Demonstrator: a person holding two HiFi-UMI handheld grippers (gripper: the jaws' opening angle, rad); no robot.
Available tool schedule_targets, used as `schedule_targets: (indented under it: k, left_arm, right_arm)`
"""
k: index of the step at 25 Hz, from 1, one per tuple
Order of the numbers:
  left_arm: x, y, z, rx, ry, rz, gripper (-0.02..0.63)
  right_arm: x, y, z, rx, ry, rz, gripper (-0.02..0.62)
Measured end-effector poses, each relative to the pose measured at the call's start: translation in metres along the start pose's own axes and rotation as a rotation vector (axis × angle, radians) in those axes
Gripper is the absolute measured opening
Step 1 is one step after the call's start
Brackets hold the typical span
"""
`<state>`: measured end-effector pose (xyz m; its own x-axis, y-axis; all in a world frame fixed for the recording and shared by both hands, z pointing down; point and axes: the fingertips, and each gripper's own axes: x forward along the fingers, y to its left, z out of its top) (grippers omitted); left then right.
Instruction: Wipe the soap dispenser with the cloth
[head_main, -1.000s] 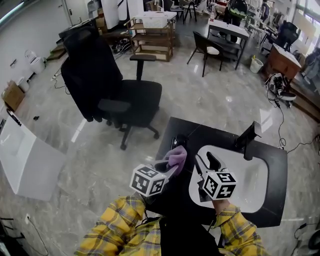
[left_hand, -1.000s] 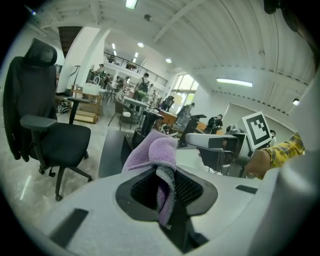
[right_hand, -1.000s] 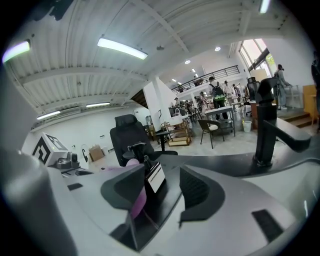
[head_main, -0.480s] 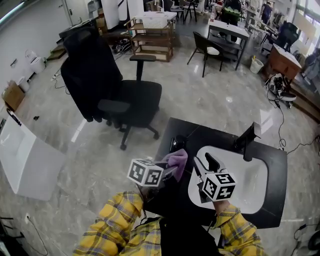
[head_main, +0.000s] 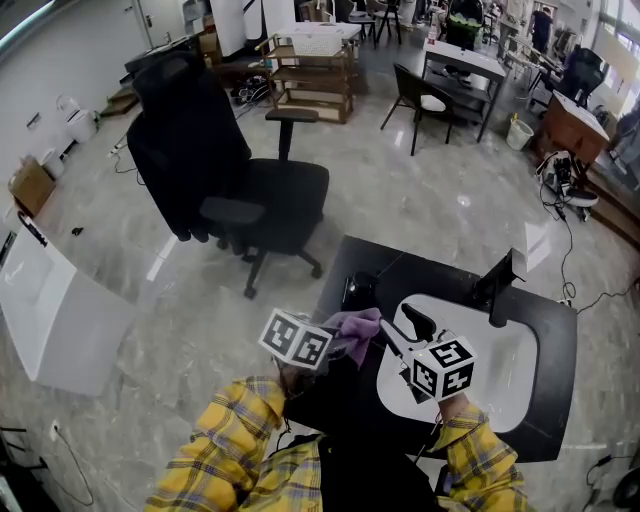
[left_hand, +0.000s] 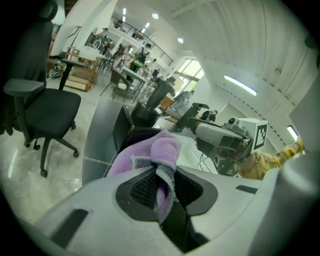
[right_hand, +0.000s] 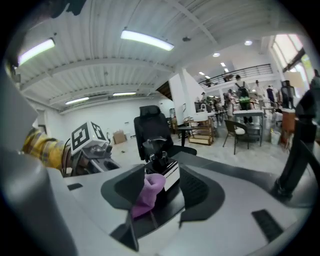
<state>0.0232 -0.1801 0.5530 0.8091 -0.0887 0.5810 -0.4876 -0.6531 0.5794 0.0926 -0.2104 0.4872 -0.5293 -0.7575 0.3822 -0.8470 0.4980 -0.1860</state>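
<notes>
A black pump soap dispenser (head_main: 357, 290) with a white label stands on the black counter's left part. In the right gripper view the dispenser (right_hand: 159, 161) shows between my right gripper's (right_hand: 162, 186) pads, with a gap on its label side. That right gripper (head_main: 405, 328) hangs over the sink's left rim, jaws wide open. My left gripper (head_main: 342, 338) is shut on a purple cloth (head_main: 357, 324), just in front of the dispenser. The cloth (left_hand: 155, 152) bunches out of the left gripper's (left_hand: 162, 187) pads, and the cloth (right_hand: 147, 192) lies against the dispenser's left side.
A white sink basin (head_main: 500, 370) is set in the black counter (head_main: 555, 330), with a black faucet (head_main: 497, 280) behind it. A black office chair (head_main: 230, 170) stands on the floor to the upper left. A white panel (head_main: 50, 310) lies at far left.
My left gripper has rolled, and its marker cube has come up and tilted. The cloth has shifted slightly toward the right gripper. The right gripper has rolled a little in place.
</notes>
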Motion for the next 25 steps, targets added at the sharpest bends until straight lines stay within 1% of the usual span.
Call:
schedule_targets:
  k: [2, 4, 6, 8, 9, 11, 13, 16, 18, 20, 22, 25]
  left_arm:
    - [-0.008, -0.004, 0.002, 0.038, -0.075, 0.016, 0.064]
    - [-0.022, -0.012, 0.007, 0.049, -0.177, 0.009, 0.064]
    - [-0.040, -0.021, 0.013, 0.025, -0.293, -0.014, 0.064]
    - [-0.060, -0.026, 0.017, -0.011, -0.399, -0.036, 0.064]
    - [-0.070, -0.028, 0.018, -0.027, -0.441, -0.041, 0.064]
    - [-0.088, -0.028, 0.017, -0.047, -0.499, -0.037, 0.064]
    - [-0.101, -0.024, 0.012, -0.056, -0.526, -0.010, 0.064]
    - [-0.115, -0.016, 0.002, -0.071, -0.541, 0.038, 0.064]
    - [-0.124, -0.013, -0.004, -0.084, -0.552, 0.061, 0.064]
    - [-0.131, -0.009, -0.009, -0.095, -0.564, 0.080, 0.064]
    - [-0.136, -0.006, -0.013, -0.105, -0.572, 0.096, 0.064]
    - [-0.141, -0.006, -0.018, -0.115, -0.576, 0.111, 0.064]
  right_arm:
    - [0.003, 0.005, 0.004, -0.114, 0.020, 0.054, 0.210]
    - [0.007, 0.006, 0.010, -0.194, 0.022, 0.100, 0.210]
    - [0.014, 0.007, 0.015, -0.242, 0.021, 0.147, 0.210]
    - [0.023, 0.004, 0.019, -0.268, 0.017, 0.177, 0.210]
    - [0.029, 0.004, 0.021, -0.278, 0.020, 0.193, 0.210]
    - [0.042, 0.008, 0.021, -0.308, 0.037, 0.239, 0.210]
    - [0.054, 0.015, 0.019, -0.377, 0.061, 0.286, 0.210]
    - [0.071, 0.026, 0.011, -0.520, 0.110, 0.342, 0.210]
    - [0.079, 0.030, 0.007, -0.577, 0.140, 0.378, 0.216]
    - [0.085, 0.029, 0.005, -0.619, 0.159, 0.392, 0.240]
    - [0.090, 0.026, 0.003, -0.626, 0.173, 0.398, 0.245]
    - [0.096, 0.030, 0.006, -0.567, 0.170, 0.444, 0.245]
